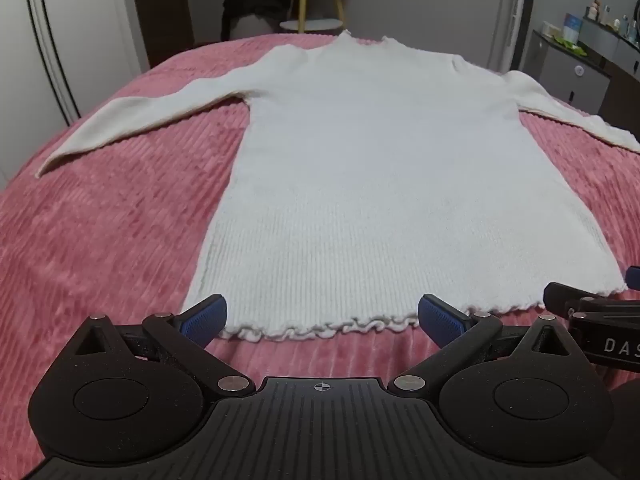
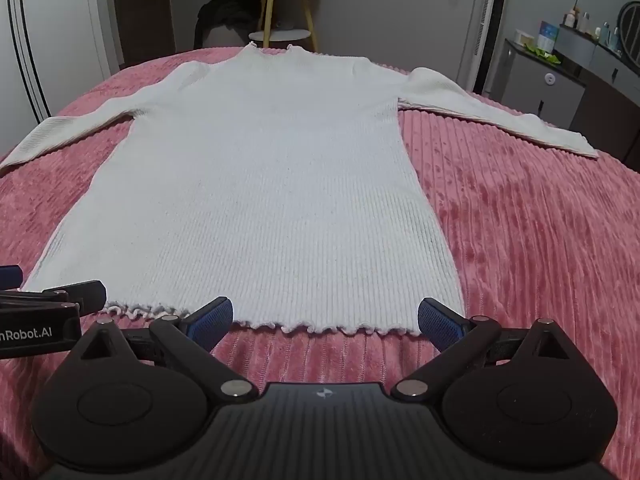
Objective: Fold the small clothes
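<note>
Two grippers, both tilted downward: left gripper [image 1: 322, 318] and right gripper [image 2: 325, 320] spread wide, nothing between the jaws, hovering at the frilled hem. One white ribbed sweater [image 1: 384, 184] lies flat on a pink blanket [image 1: 100, 240], two sleeves outstretched; contact with hem unclear.

Both tongs [image 1: 322, 316] [image 2: 325, 318] are matte black, with 2 blue ribbed pads [image 1: 204, 316] and silver rivets.

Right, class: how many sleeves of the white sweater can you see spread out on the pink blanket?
2. One sleeve stretches out to the left of the sweater, the other sleeve to the right; both lie flat on the blanket. None looks hidden.
</note>
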Available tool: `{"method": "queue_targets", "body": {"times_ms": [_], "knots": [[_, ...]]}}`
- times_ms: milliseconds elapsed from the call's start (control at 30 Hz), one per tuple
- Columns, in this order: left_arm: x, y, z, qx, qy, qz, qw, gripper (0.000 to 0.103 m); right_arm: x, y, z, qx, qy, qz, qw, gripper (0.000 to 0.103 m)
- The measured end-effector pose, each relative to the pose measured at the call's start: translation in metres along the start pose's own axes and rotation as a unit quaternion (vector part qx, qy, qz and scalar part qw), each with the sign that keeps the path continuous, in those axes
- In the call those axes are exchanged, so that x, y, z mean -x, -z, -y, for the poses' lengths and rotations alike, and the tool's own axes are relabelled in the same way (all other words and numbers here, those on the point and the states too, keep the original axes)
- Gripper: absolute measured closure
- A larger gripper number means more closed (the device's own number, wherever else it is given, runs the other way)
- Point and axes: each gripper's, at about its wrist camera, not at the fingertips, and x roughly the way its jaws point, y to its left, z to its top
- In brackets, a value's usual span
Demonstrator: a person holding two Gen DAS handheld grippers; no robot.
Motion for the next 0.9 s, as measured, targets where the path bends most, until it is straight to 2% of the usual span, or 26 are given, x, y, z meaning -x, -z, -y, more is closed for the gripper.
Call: {"method": "queue_targets", "body": {"times_ms": [900], "knots": [[-0.0051,0.0039,-0.0029,0.000,-0.007,-0.005,1.0000,0.000,-0.0038,-0.0009,0.0009,-0.002,-0.002,-0.009,1.000,0.004]]}}
